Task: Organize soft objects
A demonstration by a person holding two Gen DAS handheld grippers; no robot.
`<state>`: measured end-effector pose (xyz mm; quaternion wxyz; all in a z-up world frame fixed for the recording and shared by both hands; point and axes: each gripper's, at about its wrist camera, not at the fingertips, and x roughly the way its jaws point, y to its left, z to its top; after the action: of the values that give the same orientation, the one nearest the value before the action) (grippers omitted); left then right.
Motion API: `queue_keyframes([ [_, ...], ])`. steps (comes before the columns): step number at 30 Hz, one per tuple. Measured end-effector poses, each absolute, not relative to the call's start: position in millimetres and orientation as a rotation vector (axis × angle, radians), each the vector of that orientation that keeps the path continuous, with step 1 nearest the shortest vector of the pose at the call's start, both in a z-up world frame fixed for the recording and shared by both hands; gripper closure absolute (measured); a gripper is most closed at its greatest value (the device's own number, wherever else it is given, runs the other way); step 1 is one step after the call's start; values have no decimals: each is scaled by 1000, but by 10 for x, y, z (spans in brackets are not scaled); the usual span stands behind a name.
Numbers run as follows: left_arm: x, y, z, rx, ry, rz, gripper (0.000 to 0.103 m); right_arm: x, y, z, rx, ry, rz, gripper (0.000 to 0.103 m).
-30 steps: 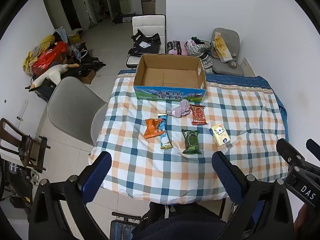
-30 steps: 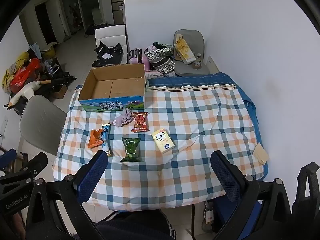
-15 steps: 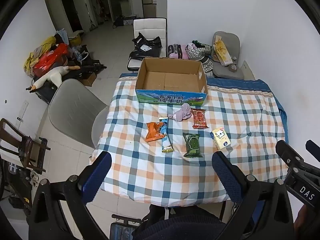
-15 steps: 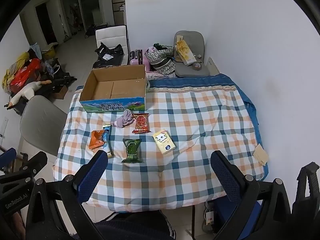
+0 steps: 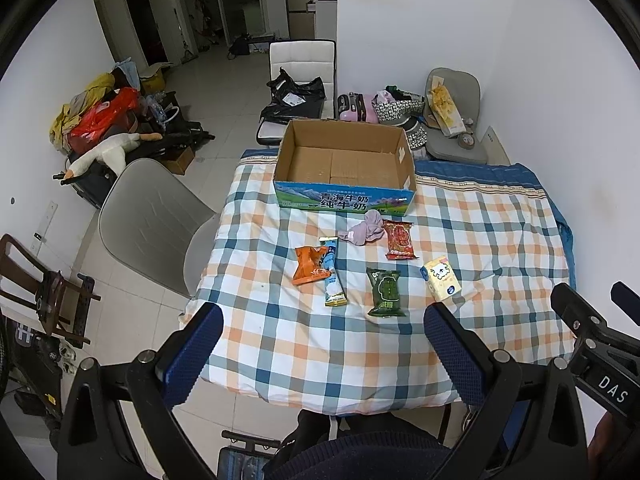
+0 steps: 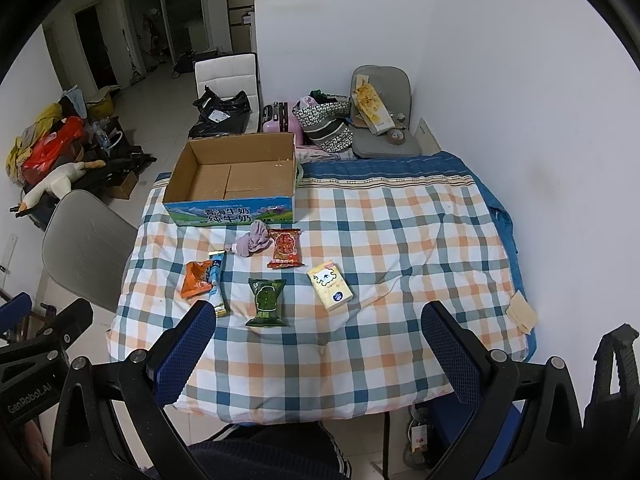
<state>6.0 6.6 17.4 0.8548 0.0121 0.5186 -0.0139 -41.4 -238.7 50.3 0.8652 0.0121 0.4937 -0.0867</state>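
An open cardboard box (image 5: 346, 164) (image 6: 232, 178) stands at the far side of the checked tablecloth (image 5: 480, 248) (image 6: 400, 240). In front of it lie a lilac sock (image 5: 366, 229) (image 6: 252, 241), a red packet (image 5: 399, 239) (image 6: 285, 248), an orange packet (image 5: 308, 266) (image 6: 195, 279), a blue stick packet (image 5: 332, 278) (image 6: 216, 286), a green packet (image 5: 385, 292) (image 6: 267, 302) and a yellow tissue pack (image 5: 441, 283) (image 6: 330, 291). My left gripper (image 5: 322, 346) and right gripper (image 6: 318, 340) hang open and empty, high above the near table edge.
A grey chair (image 5: 152, 220) stands at the table's left side. Beyond the table are a white chair (image 5: 302, 64) with a black bag, a pink case (image 5: 356, 106), bags and a grey seat (image 5: 456, 120). Clutter and a plush goose (image 5: 108, 156) lie left. A wall runs along the right.
Both grippers have drawn back and up from the table, so the objects look smaller and farther. Nothing on the table has moved.
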Motion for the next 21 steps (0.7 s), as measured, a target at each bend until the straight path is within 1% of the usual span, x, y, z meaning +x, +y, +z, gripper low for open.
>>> queue_keyframes([
  [21, 42, 69, 202, 20, 1072, -28, 0, -485, -2330, 520, 21, 1017, -186, 0],
])
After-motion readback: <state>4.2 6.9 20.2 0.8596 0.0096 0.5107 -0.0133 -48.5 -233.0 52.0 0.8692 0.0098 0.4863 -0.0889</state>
